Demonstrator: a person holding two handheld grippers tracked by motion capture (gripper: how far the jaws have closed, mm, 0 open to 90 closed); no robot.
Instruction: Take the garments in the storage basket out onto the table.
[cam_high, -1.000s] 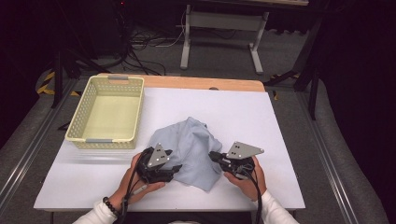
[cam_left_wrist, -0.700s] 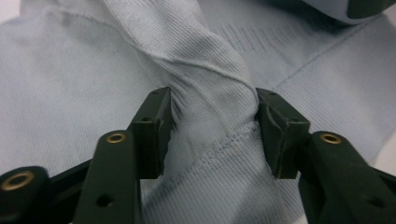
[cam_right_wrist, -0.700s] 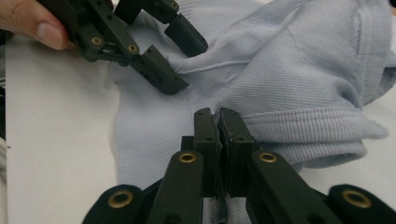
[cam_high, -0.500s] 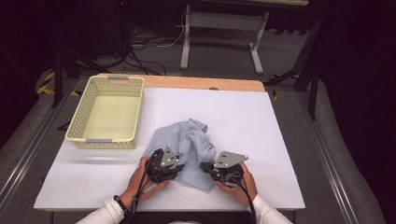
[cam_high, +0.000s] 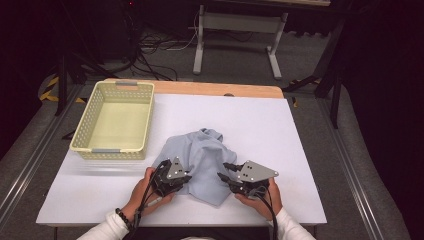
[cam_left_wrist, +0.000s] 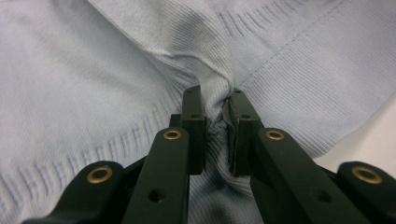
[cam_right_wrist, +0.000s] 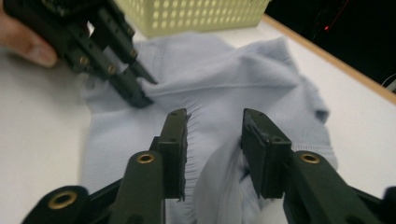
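A light blue knitted cloth (cam_high: 205, 160) lies crumpled on the white table (cam_high: 260, 120), near its front edge. My left gripper (cam_high: 187, 179) is at the cloth's left edge. Its jaws have just been closing, and in the left gripper view this gripper (cam_left_wrist: 212, 93) pinches a raised fold of the cloth (cam_left_wrist: 93, 70). My right gripper (cam_high: 224, 171) is at the cloth's right edge. Its jaws have just been opening and this gripper (cam_right_wrist: 215, 114) stands apart, with slack cloth (cam_right_wrist: 224, 74) lying between the pads, unpressed. The left gripper (cam_right_wrist: 145, 92) appears beyond it.
A pale yellow perforated basket (cam_high: 110, 152) stands empty at the table's back left, also visible as a basket (cam_right_wrist: 196, 14) behind the cloth. A wooden strip (cam_high: 215, 89) runs along the table's far edge. Bare white surface lies to the right of the cloth.
The left jaws closed onto a fold of the cloth. The right hand moved in to the left, then back a little, and its jaws opened off the cloth. The cloth is more bunched.
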